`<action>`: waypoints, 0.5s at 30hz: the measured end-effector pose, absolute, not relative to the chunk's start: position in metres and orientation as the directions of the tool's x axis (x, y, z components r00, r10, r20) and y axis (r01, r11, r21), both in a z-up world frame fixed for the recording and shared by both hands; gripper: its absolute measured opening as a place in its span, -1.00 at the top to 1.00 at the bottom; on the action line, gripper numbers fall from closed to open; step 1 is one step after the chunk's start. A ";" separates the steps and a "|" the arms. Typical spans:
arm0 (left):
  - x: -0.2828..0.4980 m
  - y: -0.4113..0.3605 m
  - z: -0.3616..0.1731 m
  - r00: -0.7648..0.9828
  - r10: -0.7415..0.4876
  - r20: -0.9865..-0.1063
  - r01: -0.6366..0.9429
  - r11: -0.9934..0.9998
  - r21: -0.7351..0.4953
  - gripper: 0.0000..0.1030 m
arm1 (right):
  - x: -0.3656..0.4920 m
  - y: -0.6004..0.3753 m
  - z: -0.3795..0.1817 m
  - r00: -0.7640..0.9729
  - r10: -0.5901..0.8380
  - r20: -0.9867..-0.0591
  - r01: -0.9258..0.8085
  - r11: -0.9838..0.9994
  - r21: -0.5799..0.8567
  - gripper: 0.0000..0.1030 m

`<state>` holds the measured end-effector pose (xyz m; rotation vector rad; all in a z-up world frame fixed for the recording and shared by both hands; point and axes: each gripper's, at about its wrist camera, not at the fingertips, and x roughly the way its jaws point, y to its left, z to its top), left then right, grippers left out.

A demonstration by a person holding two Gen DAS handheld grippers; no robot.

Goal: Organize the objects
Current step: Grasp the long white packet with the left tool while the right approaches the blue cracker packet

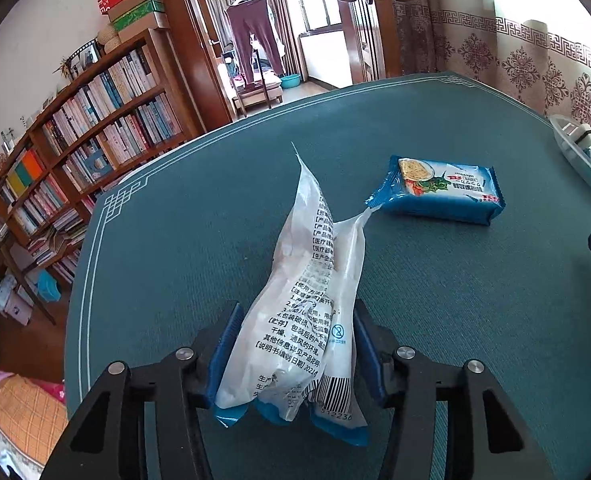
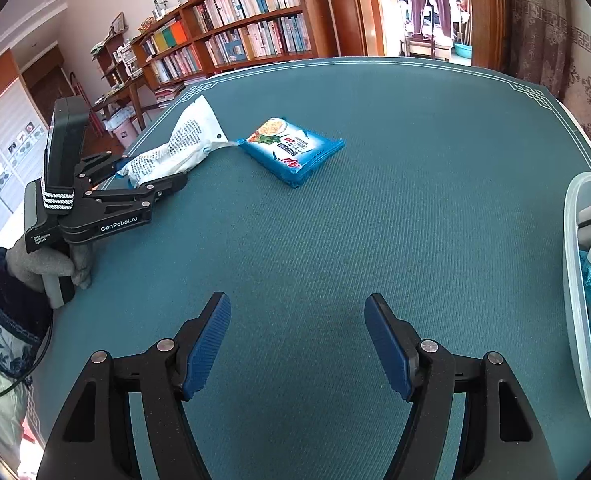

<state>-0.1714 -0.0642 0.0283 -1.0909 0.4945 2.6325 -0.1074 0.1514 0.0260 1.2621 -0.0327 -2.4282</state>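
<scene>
The left gripper (image 1: 295, 344) is clamped on a white plastic packet (image 1: 307, 280), its blue pads pressing both sides of the crumpled lower half, so the printed upper end sticks up and away from the jaws. The grip sits low on the packet, probably because that is the bulkiest part to catch. The packet's far tip touches a blue noodle packet (image 1: 439, 190), which lies flat on the green table (image 1: 175, 260), further out and to the right. The right gripper (image 2: 297, 340) hangs over bare table with its jaws spread wide and nothing between them, likely waiting its turn. A clear plastic bin (image 2: 579, 300) at the right edge already holds some blue and white items, so it is presumably the destination. Counted: two grippers, two packets, one bin.
</scene>
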 end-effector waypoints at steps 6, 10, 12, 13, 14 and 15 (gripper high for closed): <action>-0.164 -0.064 0.029 -0.689 0.120 -0.714 -0.341 -0.924 0.174 -0.06 | -0.130 0.138 0.028 -0.524 -0.379 -0.763 0.364 -0.909 0.202 -0.38; -0.159 -0.067 0.031 -0.688 0.132 -0.714 -0.320 -0.938 0.135 -0.06 | -0.157 0.127 0.031 -0.544 -0.383 -0.746 0.378 -0.906 0.190 -0.38; -0.156 -0.069 0.032 -0.683 0.146 -0.716 -0.310 -0.945 0.103 -0.06 | -0.175 0.123 0.031 -0.550 -0.377 -0.746 0.384 -0.907 0.175 -0.38; -0.155 -0.069 0.031 -0.678 0.150 -0.720 -0.303 -0.949 0.087 -0.06 | -0.184 0.121 0.030 -0.554 -0.367 -0.747 0.386 -0.909 0.161 -0.38; -0.154 -0.070 0.030 -0.673 0.148 -0.725 -0.293 -0.953 0.078 -0.06 | -0.192 0.117 0.029 -0.557 -0.357 -0.750 0.388 -0.910 0.145 -0.38; -0.154 -0.071 0.030 -0.674 0.143 -0.725 -0.282 -0.957 0.073 -0.06 | -0.200 0.114 0.029 -0.561 -0.346 -0.752 0.390 -0.912 0.128 -0.38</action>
